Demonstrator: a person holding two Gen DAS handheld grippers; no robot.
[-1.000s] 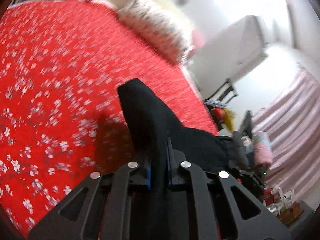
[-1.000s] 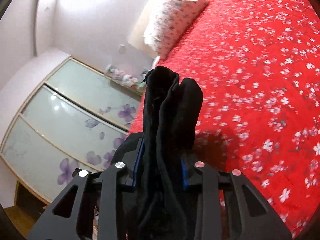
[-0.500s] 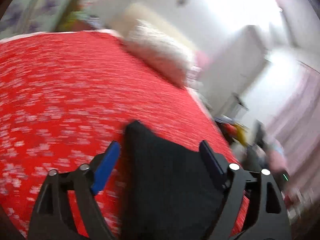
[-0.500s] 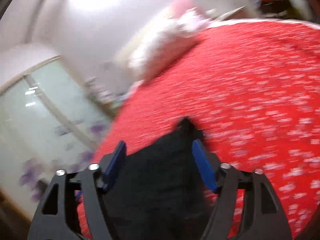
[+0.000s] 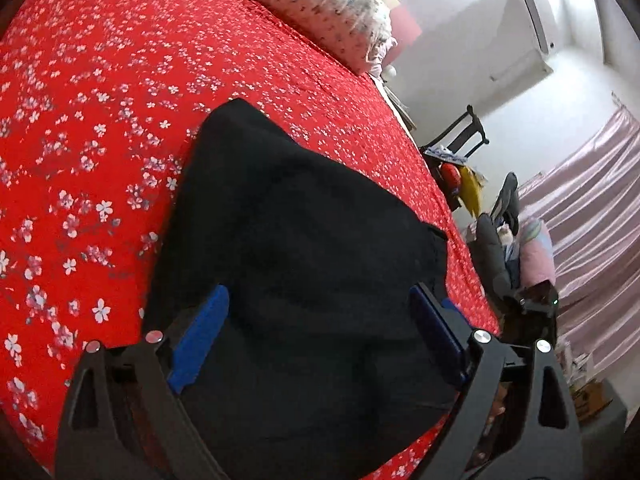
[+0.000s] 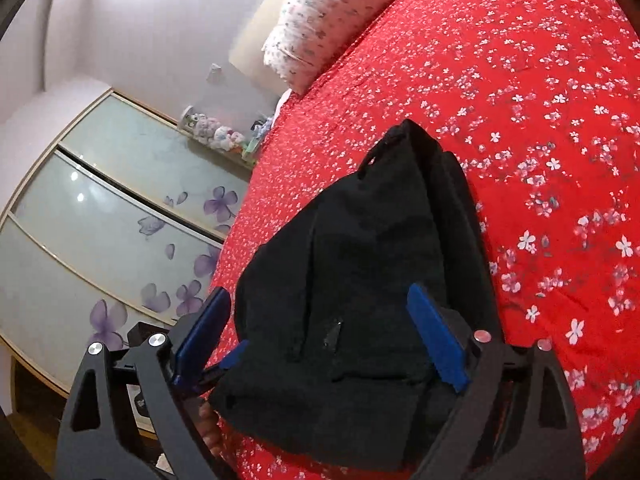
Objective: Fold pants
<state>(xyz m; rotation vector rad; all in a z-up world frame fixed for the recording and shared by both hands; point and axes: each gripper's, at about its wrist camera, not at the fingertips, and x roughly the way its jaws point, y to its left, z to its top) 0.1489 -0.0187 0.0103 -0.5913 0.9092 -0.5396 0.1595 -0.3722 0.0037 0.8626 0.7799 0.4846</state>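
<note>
The black pants (image 5: 296, 248) lie folded in a flat bundle on the red flowered bedspread (image 5: 80, 120). My left gripper (image 5: 320, 332) is open, its blue pads wide apart just above the near end of the bundle. In the right wrist view the pants (image 6: 360, 260) show a seam and a narrow far corner. My right gripper (image 6: 320, 332) is open too, its blue pads on either side of the near part of the cloth. Neither gripper holds anything.
A flowered pillow (image 5: 320, 4) lies at the head of the bed, also in the right wrist view (image 6: 324, 20). A dark chair (image 5: 460, 140) and clutter stand past the bed's right edge. A wardrobe with sliding flower-print doors (image 6: 100, 220) stands on the other side.
One second ago both grippers were shut on bunched black cloth. Both have opened and let go, and the pants now lie flat on the bed.
</note>
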